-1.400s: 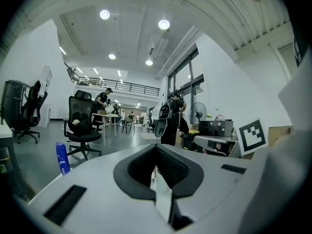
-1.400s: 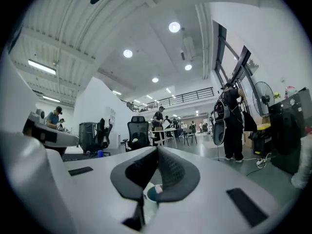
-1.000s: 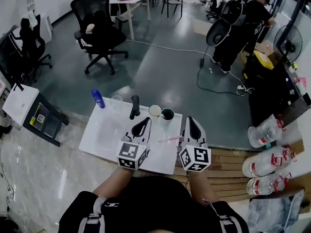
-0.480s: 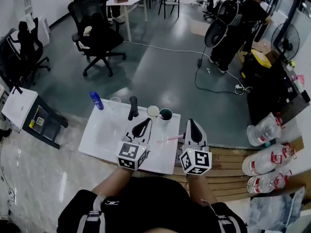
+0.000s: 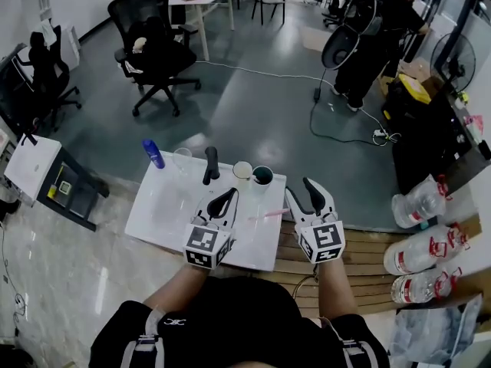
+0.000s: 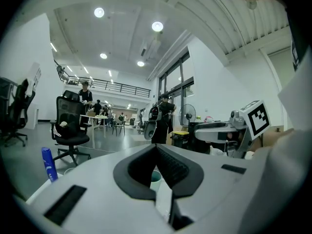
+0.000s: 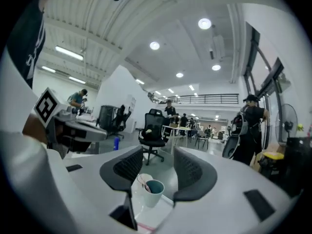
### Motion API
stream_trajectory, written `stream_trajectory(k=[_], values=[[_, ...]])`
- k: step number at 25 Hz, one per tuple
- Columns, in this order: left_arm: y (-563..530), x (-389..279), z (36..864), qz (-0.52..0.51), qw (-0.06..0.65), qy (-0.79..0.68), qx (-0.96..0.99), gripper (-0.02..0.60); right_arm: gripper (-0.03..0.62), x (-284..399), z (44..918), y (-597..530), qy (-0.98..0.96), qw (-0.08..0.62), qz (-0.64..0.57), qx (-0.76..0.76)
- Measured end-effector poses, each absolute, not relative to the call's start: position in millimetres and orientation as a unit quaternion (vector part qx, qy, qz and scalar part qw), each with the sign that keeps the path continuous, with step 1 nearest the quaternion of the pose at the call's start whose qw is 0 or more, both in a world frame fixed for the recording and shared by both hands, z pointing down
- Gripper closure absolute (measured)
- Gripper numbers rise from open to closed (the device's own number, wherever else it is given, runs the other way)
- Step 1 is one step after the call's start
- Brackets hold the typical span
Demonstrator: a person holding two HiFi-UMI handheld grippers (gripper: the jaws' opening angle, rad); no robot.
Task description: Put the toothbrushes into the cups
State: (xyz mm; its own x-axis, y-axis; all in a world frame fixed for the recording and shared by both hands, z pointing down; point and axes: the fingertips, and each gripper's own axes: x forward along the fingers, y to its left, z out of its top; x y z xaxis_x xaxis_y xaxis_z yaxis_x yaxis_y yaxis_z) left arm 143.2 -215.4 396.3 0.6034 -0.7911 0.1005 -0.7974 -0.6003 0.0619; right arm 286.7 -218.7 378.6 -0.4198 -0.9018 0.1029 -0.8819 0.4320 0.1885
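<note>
The white table (image 5: 165,205) stands on a grey floor, with the person at its near edge holding 2 tools over it.

The left hand-held gripper (image 5: 229,192) hovers above the table's middle. Its jaws are pressed together at the tips, with nothing between them.

The right hand-held gripper (image 5: 299,188) is over the table's right edge. Its jaws have just been opening and now stand well apart. The gap between them is empty, and the pads touch nothing.

A blue bottle (image 5: 153,154) stands upright at the far left corner. A black object (image 5: 210,165) stands upright near the middle of the far edge. A clear glass (image 5: 182,159) stands between the 2.

To the right of the black object, 2 cups stand side by side and just about touching: the white cup (image 5: 242,171) on the left and the teal cup (image 5: 262,177) on the right. The right gripper view shows a thin pinkish stick in the white cup, but I cannot tell what it is.

The pink toothbrush (image 5: 268,215) lies flat on the table between the 2 grippers, nearer the right one. It is on the near side of the cups and apart from them.
</note>
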Motion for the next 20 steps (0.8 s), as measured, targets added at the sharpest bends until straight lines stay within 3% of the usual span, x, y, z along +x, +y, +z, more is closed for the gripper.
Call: stream_trajectory(k=[5,20], values=[[-210,136,406,0.04,0.056,-0.455,0.888,0.569,0.372,283,412,-226,-0.872,0.201,-0.079,0.439],[-198,88,432,0.054,0.069,-0.507,0.857,0.569,0.372,248,543,-231,-0.904,0.349,-0.002,0.247]])
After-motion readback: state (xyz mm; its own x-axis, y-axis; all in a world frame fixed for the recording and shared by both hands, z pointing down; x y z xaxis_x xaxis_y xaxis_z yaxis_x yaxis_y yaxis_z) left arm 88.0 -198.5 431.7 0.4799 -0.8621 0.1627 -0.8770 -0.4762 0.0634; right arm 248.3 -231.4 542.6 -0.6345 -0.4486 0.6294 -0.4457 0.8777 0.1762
